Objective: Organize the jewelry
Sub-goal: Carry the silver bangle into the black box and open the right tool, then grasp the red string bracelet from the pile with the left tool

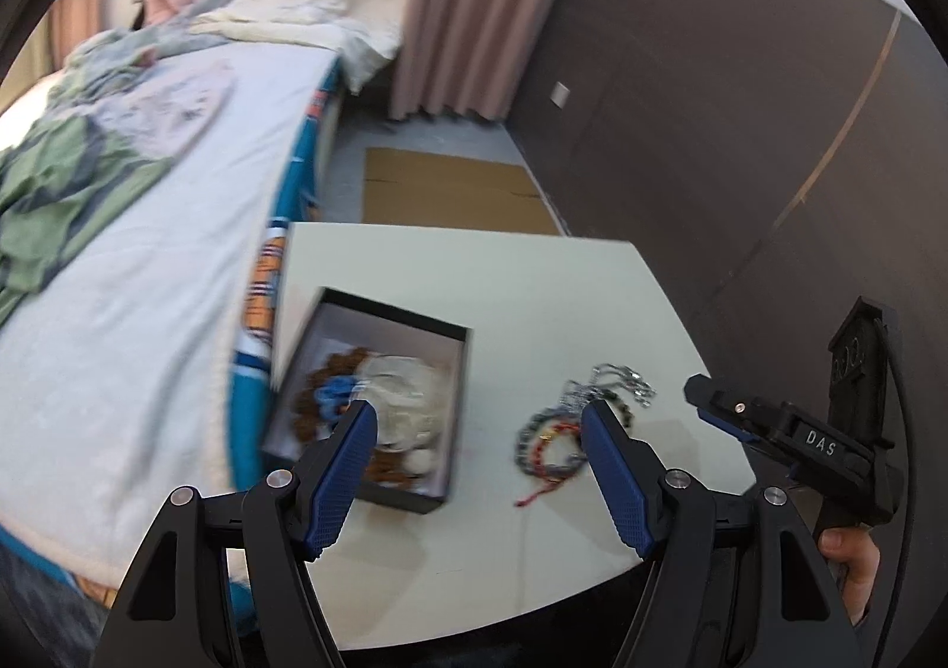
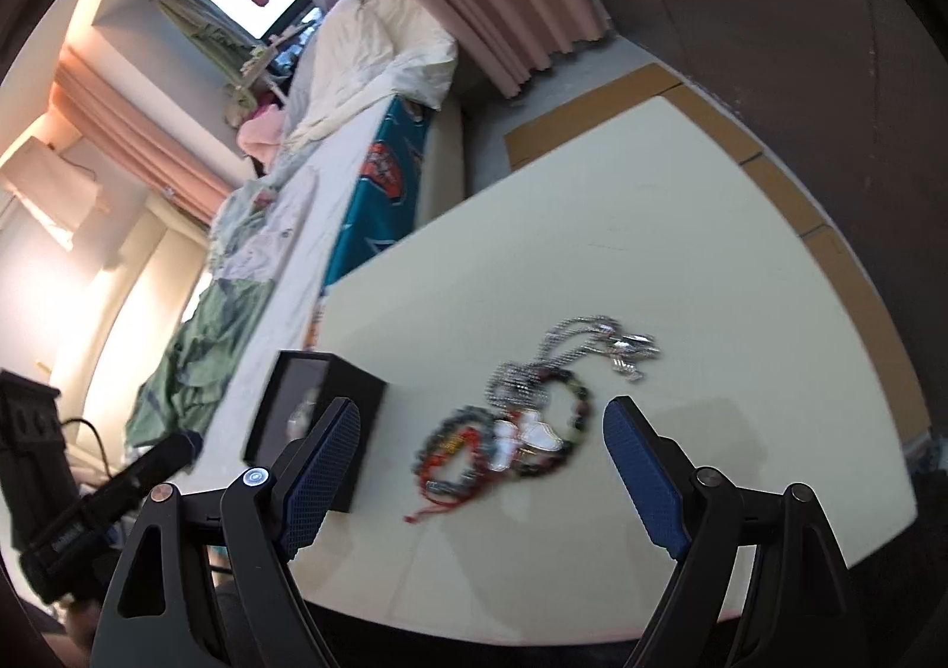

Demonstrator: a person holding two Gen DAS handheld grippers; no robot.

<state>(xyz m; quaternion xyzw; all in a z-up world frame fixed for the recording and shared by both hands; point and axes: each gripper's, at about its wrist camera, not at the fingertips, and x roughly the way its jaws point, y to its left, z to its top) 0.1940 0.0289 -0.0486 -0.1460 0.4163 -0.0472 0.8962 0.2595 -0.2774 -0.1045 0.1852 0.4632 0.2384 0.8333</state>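
Observation:
A black open box (image 1: pixel 391 313) stands on the cream table (image 1: pixel 533 283), near its left edge. Inside lie brown beads (image 1: pixel 332 366), something blue and pale pieces. To the right of the box is a loose jewelry pile (image 1: pixel 548 434): beaded bracelets, a red cord and a silver chain (image 1: pixel 622 377). My left gripper (image 1: pixel 477 419) hovers open over the gap between box and pile, holding nothing. My right gripper (image 2: pixel 481 412) is open just in front of the jewelry pile (image 2: pixel 515 431), which is blurred and untouched. The box (image 2: pixel 308 357) sits behind its left finger. Each gripper appears at the edge of the other's view.
A bed (image 1: pixel 148 253) with white sheet and green clothes runs along the table's left side. Flat cardboard (image 1: pixel 444 188) lies on the floor beyond the table. A dark wall (image 1: pixel 711 134) stands to the right. A hand (image 1: pixel 853 549) holds the right gripper's handle.

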